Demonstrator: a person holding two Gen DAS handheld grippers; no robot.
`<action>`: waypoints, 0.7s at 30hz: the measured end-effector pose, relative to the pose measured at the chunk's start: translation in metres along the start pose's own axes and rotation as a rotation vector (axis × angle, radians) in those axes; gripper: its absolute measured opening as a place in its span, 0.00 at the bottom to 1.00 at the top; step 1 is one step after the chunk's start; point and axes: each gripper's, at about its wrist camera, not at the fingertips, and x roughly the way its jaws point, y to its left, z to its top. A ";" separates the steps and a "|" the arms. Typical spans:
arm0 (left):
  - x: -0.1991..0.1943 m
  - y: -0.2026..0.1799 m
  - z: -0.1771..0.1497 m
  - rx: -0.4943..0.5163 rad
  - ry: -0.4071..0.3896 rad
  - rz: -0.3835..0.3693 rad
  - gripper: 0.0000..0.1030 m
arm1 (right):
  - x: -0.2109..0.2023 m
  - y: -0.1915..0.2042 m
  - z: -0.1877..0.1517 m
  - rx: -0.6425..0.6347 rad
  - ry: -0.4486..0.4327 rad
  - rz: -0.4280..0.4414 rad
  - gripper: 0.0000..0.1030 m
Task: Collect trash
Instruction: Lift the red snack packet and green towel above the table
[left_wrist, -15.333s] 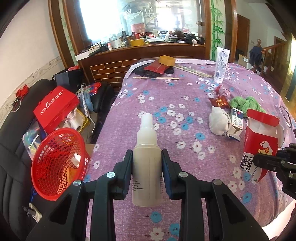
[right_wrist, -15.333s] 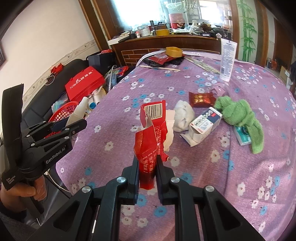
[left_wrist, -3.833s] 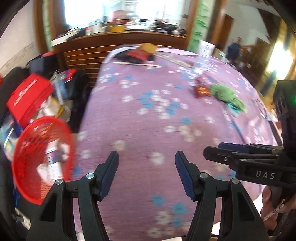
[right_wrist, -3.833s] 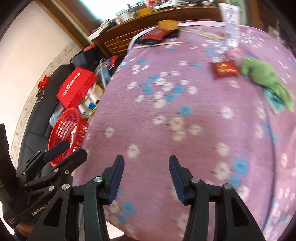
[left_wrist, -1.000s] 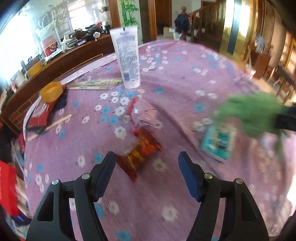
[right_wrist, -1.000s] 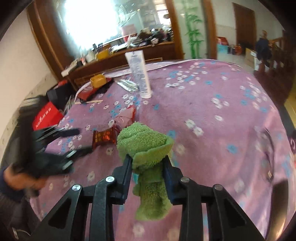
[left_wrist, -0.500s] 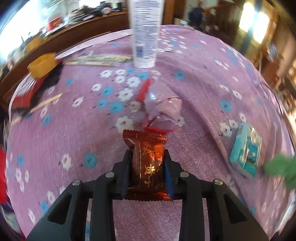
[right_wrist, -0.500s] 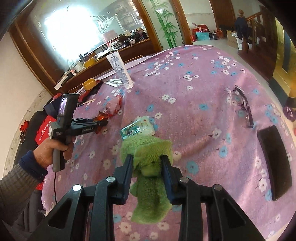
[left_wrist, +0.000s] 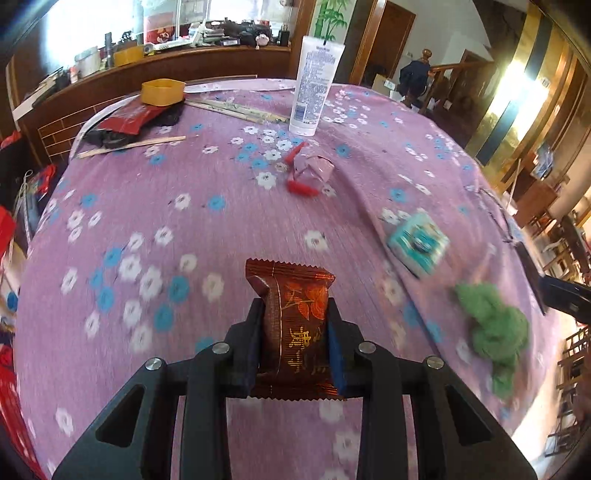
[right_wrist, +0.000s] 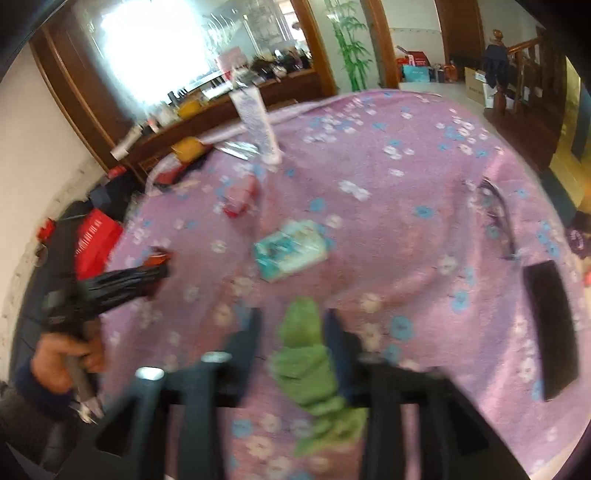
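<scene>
Left gripper (left_wrist: 295, 325) clamped on a brown snack packet (left_wrist: 295, 317), held upright above the purple floral cloth (left_wrist: 147, 221). Right gripper (right_wrist: 291, 339) just opened, jaws standing apart with the green rag (right_wrist: 306, 362) loose between them, pads clear of it, rag lying on the cloth near the table's near edge. Blurred in the right view. Seen too from the left wrist, off to the right (left_wrist: 491, 336). Ahead of the packet: a crumpled pink wrapper (left_wrist: 310, 171) with red ends, near a standing white tube (left_wrist: 314, 85). Teal packet (left_wrist: 417, 243) flat on the cloth between wrapper and rag. Farther back, chopsticks (left_wrist: 236, 109) and a yellow tub (left_wrist: 162, 90). Black case (right_wrist: 550, 328) and glasses (right_wrist: 495, 214) at the right side. Hand (right_wrist: 66, 358) on the left gripper's grip.
</scene>
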 end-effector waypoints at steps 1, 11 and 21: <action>-0.006 -0.001 -0.005 0.000 -0.003 -0.006 0.28 | 0.001 -0.004 -0.002 -0.004 0.011 -0.005 0.58; -0.045 0.000 -0.041 0.006 -0.013 0.007 0.28 | 0.046 0.013 -0.033 -0.066 0.068 -0.093 0.65; -0.069 -0.014 -0.070 0.024 -0.012 -0.004 0.28 | 0.059 0.022 -0.041 -0.166 0.109 -0.219 0.70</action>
